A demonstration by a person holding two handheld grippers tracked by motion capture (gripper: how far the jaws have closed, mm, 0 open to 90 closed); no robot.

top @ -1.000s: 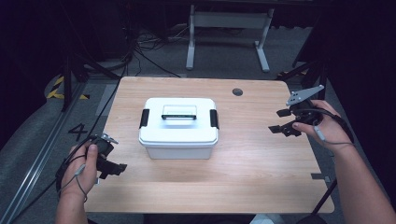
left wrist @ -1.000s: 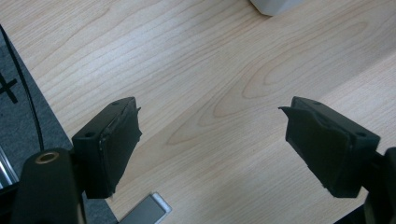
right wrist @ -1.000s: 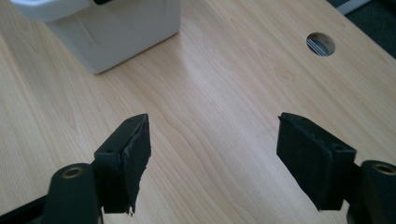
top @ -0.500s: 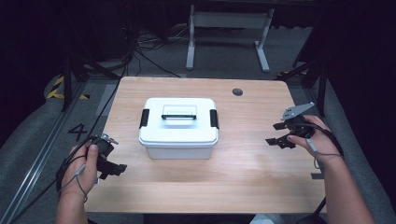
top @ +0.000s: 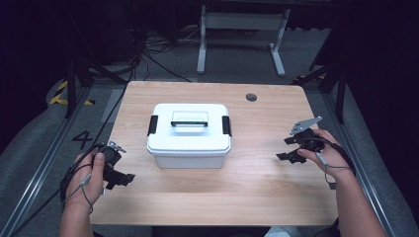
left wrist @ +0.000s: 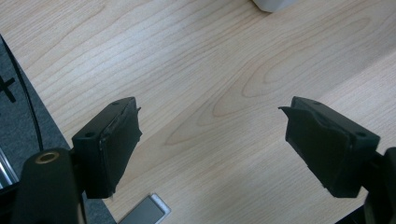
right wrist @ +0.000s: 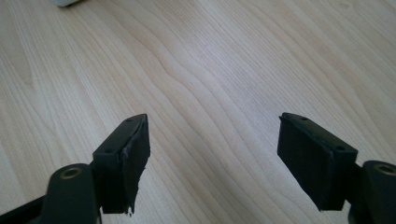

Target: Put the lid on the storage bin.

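The white plastic lidded storage box (top: 189, 134) with black side latches sits mid-table on the pale wooden table (top: 257, 187), well apart from both tools. Your left gripper (top: 121, 178) and right gripper (top: 287, 148) both have jaws apart, holding nothing. Reach unevenly and you may shove the box sideways. No label reads on it; a "4" (top: 81, 139) marks the floor.

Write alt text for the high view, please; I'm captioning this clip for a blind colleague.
A white lidded storage box with black side latches and a top handle sits closed at the middle of a light wooden table. A person's hands hold the left gripper near the table's front left corner and the right gripper at its right side, both open and apart from the box.
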